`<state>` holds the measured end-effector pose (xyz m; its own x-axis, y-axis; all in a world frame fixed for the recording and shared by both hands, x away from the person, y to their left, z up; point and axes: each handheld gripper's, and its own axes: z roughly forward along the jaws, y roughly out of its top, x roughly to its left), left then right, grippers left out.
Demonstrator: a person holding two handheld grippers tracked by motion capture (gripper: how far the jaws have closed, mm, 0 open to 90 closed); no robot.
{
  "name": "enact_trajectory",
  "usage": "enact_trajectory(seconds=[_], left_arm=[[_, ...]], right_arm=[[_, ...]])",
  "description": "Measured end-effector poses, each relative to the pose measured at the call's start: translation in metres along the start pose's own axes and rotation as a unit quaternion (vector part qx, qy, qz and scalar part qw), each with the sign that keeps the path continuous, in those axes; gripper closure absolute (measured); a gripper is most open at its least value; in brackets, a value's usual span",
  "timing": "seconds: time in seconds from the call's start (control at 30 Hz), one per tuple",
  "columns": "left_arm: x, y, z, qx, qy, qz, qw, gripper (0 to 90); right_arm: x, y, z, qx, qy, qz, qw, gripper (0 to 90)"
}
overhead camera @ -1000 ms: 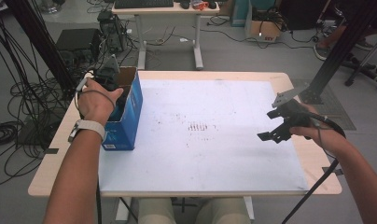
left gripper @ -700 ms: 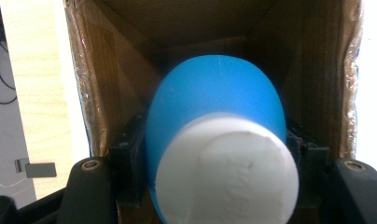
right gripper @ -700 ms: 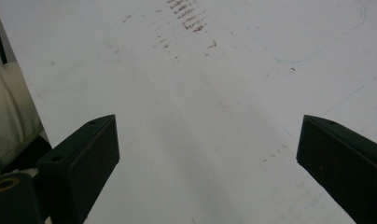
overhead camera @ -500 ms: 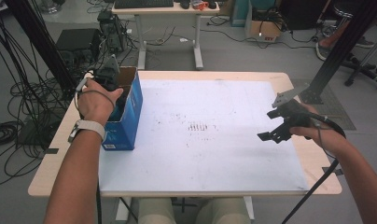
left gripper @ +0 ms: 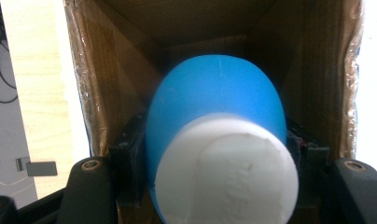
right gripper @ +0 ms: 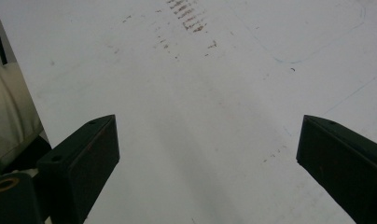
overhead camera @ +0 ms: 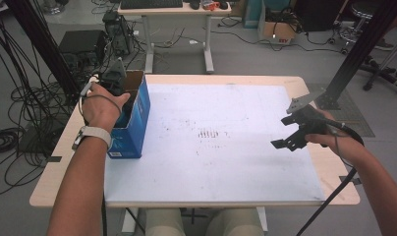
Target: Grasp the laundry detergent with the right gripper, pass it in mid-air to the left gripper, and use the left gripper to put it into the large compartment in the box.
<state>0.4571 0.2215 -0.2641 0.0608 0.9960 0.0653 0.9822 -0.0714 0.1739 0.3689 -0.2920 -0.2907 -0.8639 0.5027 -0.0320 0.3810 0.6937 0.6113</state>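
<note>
From above, the left gripper point(overhead camera: 119, 91) reaches down into an open blue box point(overhead camera: 132, 123) that stands on the left part of the desk point(overhead camera: 54, 182), at the left edge of the white sheet point(overhead camera: 221, 147). The hand covers the tool, so this view does not tell how its fingers stand or what lies in the box. The right gripper point(overhead camera: 290, 140) hangs over the right side of the sheet, well apart from the box, fingers spread and holding nothing. A patch of dark scuffs point(overhead camera: 209, 132) marks the middle of the sheet. Beyond the far edge stand a second table point(overhead camera: 177, 10), cables and chairs.

The left gripper view looks into the box's brown cardboard inside point(left gripper: 200, 23). There the left gripper point(left gripper: 214, 158) has its fingers point(left gripper: 130, 154) closed on a blue object with a white end point(left gripper: 219, 140), one finger against each flank; the white end points at the camera. Bare desk wood point(left gripper: 32, 70) shows past the box wall.

The right gripper view shows the right gripper point(right gripper: 207, 149) with fingers point(right gripper: 84, 158) wide apart over the bare sheet point(right gripper: 200, 107), the scuffs point(right gripper: 186, 18) farther off.
</note>
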Motion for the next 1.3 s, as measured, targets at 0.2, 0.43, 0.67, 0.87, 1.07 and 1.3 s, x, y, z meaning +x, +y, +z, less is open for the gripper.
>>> enact_trajectory(seconds=[0.2, 0.43, 0.67, 0.87, 1.07, 1.3], left_arm=[[-0.0002, 0.0000, 0.0001, -0.001, 0.001, -0.001, 1.0000, 37.3], [0.0015, 0.0000, 0.0003, -0.002, 0.002, 0.004, 1.0000, 37.3], [0.0011, -0.0003, 0.0003, -0.002, 0.001, -0.002, 1.0000, 37.3], [0.0011, -0.0004, 0.0004, -0.002, 0.001, -0.002, 1.0000, 37.3], [0.0010, -0.0005, 0.0002, -0.002, 0.001, -0.001, 1.0000, 37.3], [0.0011, -0.0004, 0.0003, -0.003, 0.000, -0.001, 1.0000, 37.3]], right_arm=[[0.0004, 0.0001, 0.0012, 0.000, 0.002, -0.002, 1.0000, 5.8], [0.0000, 0.0005, 0.0008, 0.000, 0.001, -0.002, 1.0000, 5.8], [0.0001, 0.0003, 0.0013, 0.002, 0.002, -0.002, 1.0000, 5.8], [0.0002, 0.0008, 0.0014, 0.002, 0.002, -0.003, 1.0000, 5.8], [0.0004, 0.0007, 0.0016, 0.002, 0.002, -0.003, 1.0000, 5.8], [0.0004, 0.0001, 0.0021, 0.004, 0.003, -0.001, 1.0000, 5.8]])
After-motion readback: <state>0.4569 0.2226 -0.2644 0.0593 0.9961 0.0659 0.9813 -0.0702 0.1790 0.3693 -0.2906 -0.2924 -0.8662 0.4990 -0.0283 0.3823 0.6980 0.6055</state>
